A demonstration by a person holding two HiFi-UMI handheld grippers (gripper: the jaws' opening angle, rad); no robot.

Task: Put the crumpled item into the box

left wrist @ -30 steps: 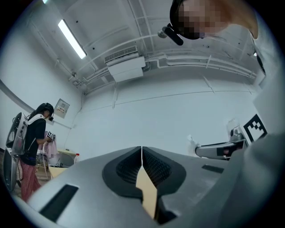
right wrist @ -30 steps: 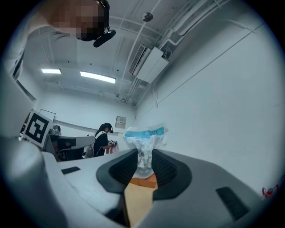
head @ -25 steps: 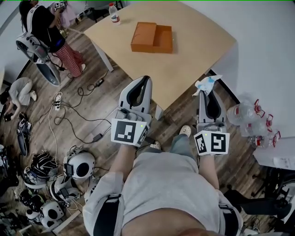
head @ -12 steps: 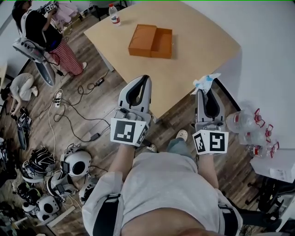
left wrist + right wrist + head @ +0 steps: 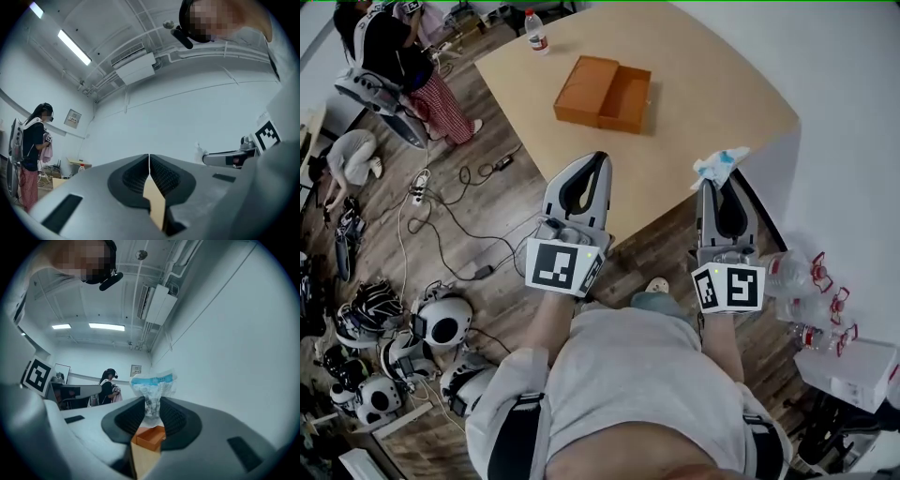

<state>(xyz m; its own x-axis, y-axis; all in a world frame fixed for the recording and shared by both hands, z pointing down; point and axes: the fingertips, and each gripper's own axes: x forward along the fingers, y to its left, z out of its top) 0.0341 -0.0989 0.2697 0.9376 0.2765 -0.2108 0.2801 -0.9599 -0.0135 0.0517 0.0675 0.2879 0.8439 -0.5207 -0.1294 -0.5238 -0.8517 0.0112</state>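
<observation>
My right gripper [image 5: 719, 180] is shut on a crumpled white and blue wrapper [image 5: 719, 166], held over the near right corner of the tan table [image 5: 703, 94]; the same wrapper [image 5: 152, 389] sticks up between the jaws in the right gripper view. An open orange box [image 5: 602, 93] lies on the table ahead and to the left, and the box [image 5: 149, 438] shows low between the right jaws. My left gripper [image 5: 598, 157] hangs at the table's near edge, its jaws closed together with nothing in them; the left gripper [image 5: 149, 161] looks the same in its own view.
A plastic bottle [image 5: 535, 31] stands at the table's far left corner. A person [image 5: 389, 56] stands at the far left. Cables, helmets [image 5: 441, 322] and gear litter the wooden floor on the left. Water bottles [image 5: 806, 281] lie on the floor at right, beside the white wall.
Both grippers have moved forward toward the table, the wrapper still in the right one. The orange box and the table now lie nearer in the head view.
</observation>
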